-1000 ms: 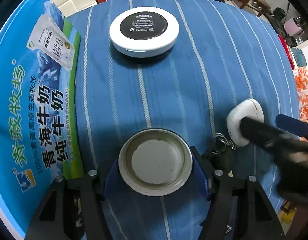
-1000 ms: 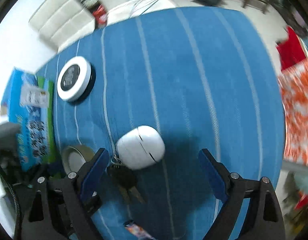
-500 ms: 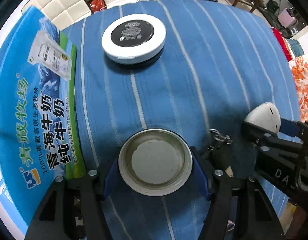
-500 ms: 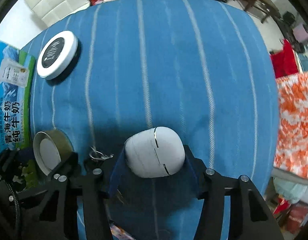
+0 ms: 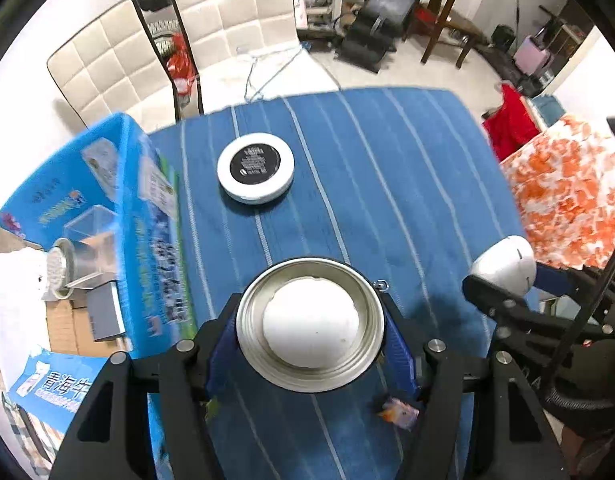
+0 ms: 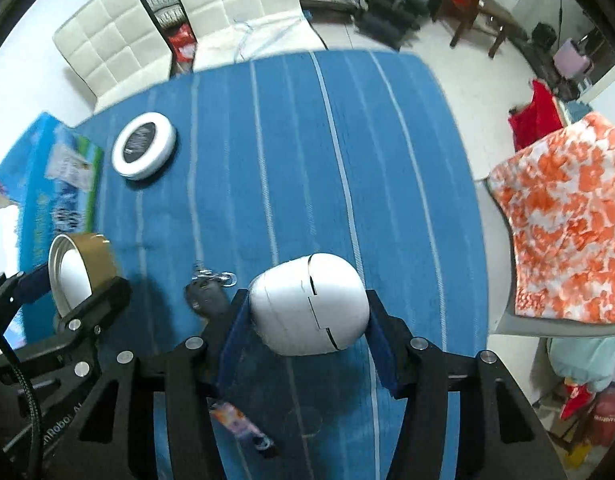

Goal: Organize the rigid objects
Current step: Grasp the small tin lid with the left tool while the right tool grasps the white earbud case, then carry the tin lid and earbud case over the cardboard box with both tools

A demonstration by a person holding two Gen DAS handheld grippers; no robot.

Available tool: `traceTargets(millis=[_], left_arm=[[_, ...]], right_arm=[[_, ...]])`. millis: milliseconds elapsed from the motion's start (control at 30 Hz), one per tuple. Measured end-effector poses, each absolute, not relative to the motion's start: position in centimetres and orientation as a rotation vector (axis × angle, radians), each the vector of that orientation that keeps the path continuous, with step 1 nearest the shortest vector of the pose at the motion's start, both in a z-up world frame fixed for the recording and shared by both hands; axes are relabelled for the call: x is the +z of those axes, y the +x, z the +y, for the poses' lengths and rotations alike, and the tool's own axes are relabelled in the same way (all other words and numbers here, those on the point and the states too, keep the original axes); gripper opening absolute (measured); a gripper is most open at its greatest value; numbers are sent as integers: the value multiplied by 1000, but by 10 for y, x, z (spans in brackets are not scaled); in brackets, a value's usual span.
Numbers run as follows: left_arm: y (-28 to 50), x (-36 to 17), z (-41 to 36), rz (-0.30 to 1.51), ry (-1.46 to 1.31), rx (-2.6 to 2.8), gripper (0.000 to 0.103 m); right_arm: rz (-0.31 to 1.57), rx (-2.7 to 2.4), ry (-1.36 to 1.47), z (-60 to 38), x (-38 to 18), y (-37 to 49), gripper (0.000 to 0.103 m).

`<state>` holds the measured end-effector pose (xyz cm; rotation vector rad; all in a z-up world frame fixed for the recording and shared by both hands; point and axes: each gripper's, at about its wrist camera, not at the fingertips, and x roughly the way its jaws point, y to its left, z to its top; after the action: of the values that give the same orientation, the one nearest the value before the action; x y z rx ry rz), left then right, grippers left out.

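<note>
Left wrist view: left gripper (image 5: 310,332) clamped on round metal lid (image 5: 310,325), right gripper (image 6: 307,326) squeezing white oval case (image 6: 308,304), both above the striped cloth (image 6: 307,140) (presumably bound for the blue box (image 5: 107,184)).

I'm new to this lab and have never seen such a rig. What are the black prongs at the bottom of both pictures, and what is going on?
There is no robot arm here: a person holds a two-finger gripper in each hand, and a fisheye camera on each looks along its fingers. The prongs are those fingers.

In the left wrist view, the left gripper is shut on a round metal lid, seen from its open underside. In the right wrist view, the right gripper is shut on a white egg-shaped case.

Below them is a table with a blue striped cloth. On it lie a round white compact with a black centre, a bunch of keys and a small colourful tag. A blue milk carton box stands at the left edge.
</note>
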<state>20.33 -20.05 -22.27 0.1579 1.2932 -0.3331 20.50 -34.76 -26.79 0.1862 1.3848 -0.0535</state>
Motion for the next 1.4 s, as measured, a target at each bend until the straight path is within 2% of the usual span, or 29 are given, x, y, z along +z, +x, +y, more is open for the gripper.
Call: traceTargets(millis=[267, 433, 667, 933, 1100, 1400], left_arm=[[195, -176, -117, 1221, 76, -331, 62], [194, -143, -37, 1177, 27, -237, 62], [202, -137, 77, 1142, 22, -52, 62], [208, -136, 137, 1109, 9, 11, 62], [223, -153, 152, 1153, 3, -11, 62], [270, -251, 168, 1436, -145, -136, 62]], right_arm=[[1279, 31, 213, -312, -197, 169, 58], [1238, 136, 221, -245, -155, 161, 58], [1227, 254, 188, -128, -148, 176, 58], [1206, 196, 162, -47, -147, 199, 58], [1236, 229, 175, -23, -160, 214, 58], [1363, 380, 198, 13, -240, 240, 58]])
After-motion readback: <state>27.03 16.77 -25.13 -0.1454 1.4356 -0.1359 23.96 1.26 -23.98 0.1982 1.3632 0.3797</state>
